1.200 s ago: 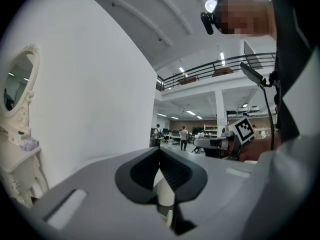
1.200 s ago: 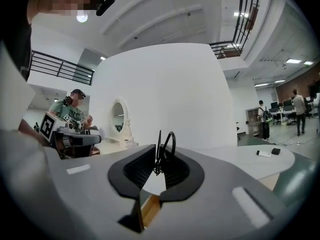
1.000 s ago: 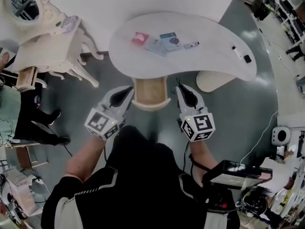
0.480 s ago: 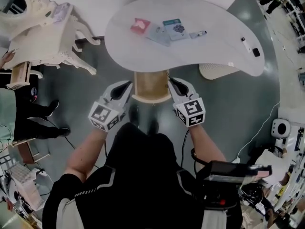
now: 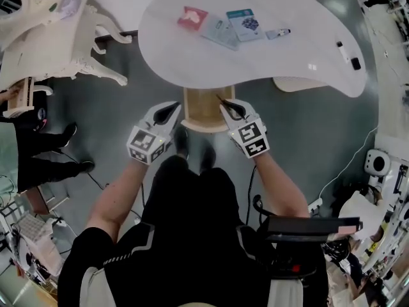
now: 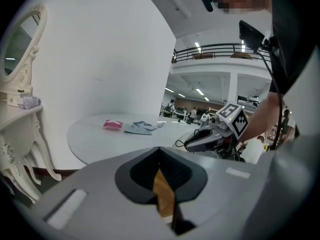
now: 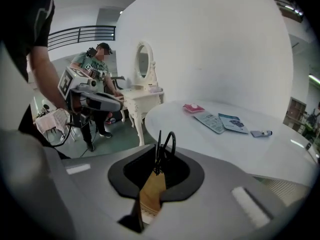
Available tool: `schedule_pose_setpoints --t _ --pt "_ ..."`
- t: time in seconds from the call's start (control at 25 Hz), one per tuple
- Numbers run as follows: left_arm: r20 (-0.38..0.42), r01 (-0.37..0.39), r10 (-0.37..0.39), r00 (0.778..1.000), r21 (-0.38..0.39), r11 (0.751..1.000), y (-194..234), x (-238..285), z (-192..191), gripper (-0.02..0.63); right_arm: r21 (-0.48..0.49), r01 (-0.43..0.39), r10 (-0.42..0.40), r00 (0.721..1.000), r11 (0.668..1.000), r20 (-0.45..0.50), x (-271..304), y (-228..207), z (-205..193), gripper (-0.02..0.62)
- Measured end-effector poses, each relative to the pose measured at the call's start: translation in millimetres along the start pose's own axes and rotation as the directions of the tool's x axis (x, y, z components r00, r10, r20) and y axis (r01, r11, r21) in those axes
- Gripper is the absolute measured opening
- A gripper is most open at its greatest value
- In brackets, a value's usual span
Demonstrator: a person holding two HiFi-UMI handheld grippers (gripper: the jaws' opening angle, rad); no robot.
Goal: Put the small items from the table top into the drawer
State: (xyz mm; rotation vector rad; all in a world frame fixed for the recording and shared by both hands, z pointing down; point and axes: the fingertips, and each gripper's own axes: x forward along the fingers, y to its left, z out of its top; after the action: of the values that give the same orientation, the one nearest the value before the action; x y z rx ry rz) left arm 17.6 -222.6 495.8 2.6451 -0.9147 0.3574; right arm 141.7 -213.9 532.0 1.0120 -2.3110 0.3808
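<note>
Moved: both claws have drawn in to the open drawer (image 5: 203, 112) (one on each side of its front).
Left claw (image 5: 170, 111): jaws together, empty.
Right claw (image 5: 225, 103): jaws together, tips at the drawer's right edge.
Small items: pink packet (image 5: 192, 18), flat packets (image 5: 220, 31) and small tube (image 5: 278, 34) lie on the table (image 5: 192, 66), well apart from both claws.
</note>
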Motion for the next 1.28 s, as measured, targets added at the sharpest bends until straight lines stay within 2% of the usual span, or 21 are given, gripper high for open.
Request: schedule_pose_setpoints --t 0.12,0.28,0.52,0.76,0.96,1.04,1.2,1.28 --pt "-0.032 0.006 -0.006 0.999 0.006 1.000 6.1 7.0 -17.5 0.000 -0.061 -0.028 0.024 0.998 0.998 -0.062 16.2 2.3 -15.4 0.034" --pt "-0.101 -0.025 0.025 0.995 0.006 1.000 21.8 20.1 -45.3 0.000 -0.091 -0.057 0.046 0.991 0.994 -0.123 39.2 0.9 -32.1 0.034" --pt "-0.164 -0.015 0.016 0.986 0.003 1.000 29.1 32.8 -73.2 0.000 -0.164 -0.105 0.067 0.973 0.981 -0.223 65.4 -0.4 -58.6 0.034" --pt "-0.189 -0.009 0.012 0.982 0.013 1.000 37.8 39.4 -91.5 0.000 -0.308 -0.181 0.074 0.941 0.934 -0.330 91.7 5.0 -85.5 0.034" --pt "-0.214 -0.022 0.021 0.977 -0.001 1.000 47.2 38.9 -110.9 0.000 -0.378 -0.240 0.080 0.916 0.894 -0.393 115.2 9.1 -103.5 0.034" --pt "-0.219 -0.023 0.022 0.976 -0.003 1.000 50.8 40.4 -116.8 0.000 -0.392 -0.264 0.078 0.900 0.881 -0.430 124.8 9.4 -114.3 0.034" --pt "-0.213 -0.037 0.031 0.977 -0.025 0.999 58.3 43.3 -125.7 0.000 -0.341 -0.356 0.115 0.820 0.870 -0.561 138.2 13.3 -136.9 0.016" --pt "-0.216 -0.043 0.036 0.976 -0.028 0.999 61.8 43.4 -130.9 0.000 -0.340 -0.379 0.121 0.801 0.861 -0.586 145.8 12.0 -140.5 0.034"
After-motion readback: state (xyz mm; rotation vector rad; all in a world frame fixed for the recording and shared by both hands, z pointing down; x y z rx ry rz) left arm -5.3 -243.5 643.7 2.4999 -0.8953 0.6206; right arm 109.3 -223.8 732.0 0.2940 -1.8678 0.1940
